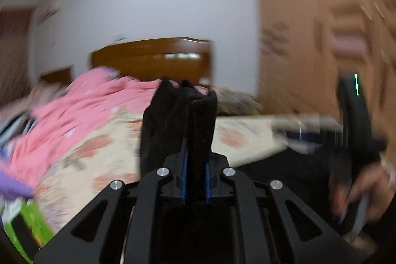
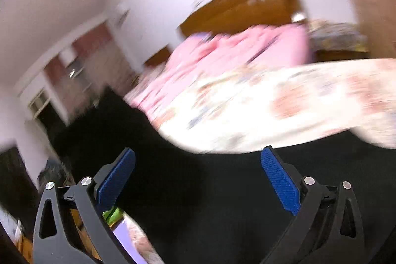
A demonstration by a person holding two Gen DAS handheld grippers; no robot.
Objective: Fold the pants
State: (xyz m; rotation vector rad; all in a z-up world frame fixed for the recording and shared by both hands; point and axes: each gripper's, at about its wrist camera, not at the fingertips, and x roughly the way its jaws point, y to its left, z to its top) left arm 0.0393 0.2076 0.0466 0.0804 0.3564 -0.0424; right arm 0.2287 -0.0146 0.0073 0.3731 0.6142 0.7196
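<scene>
One grip: our left gripper [image 1: 195,180] clenched on pants [image 1: 180,123]
Right gripper [image 2: 198,177]: jaws released, empty
Progress: we judge folding barely begun

Pants [image 1: 178,120]: bunched between the left gripper [image 1: 195,180] jaws, raised above the bed [image 1: 116,147]. Blanket [image 1: 81,100]: heaped on the bed. Headboard [image 1: 153,61]: behind the blanket. Wardrobe [image 1: 309,41]: right of the bed.

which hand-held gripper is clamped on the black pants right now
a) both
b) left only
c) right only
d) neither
b: in the left wrist view the left hand-held gripper has its blue pads pinched on a bunch of the black pants, while in the right wrist view the right hand-held gripper stands wide open with nothing between its pads.
</scene>
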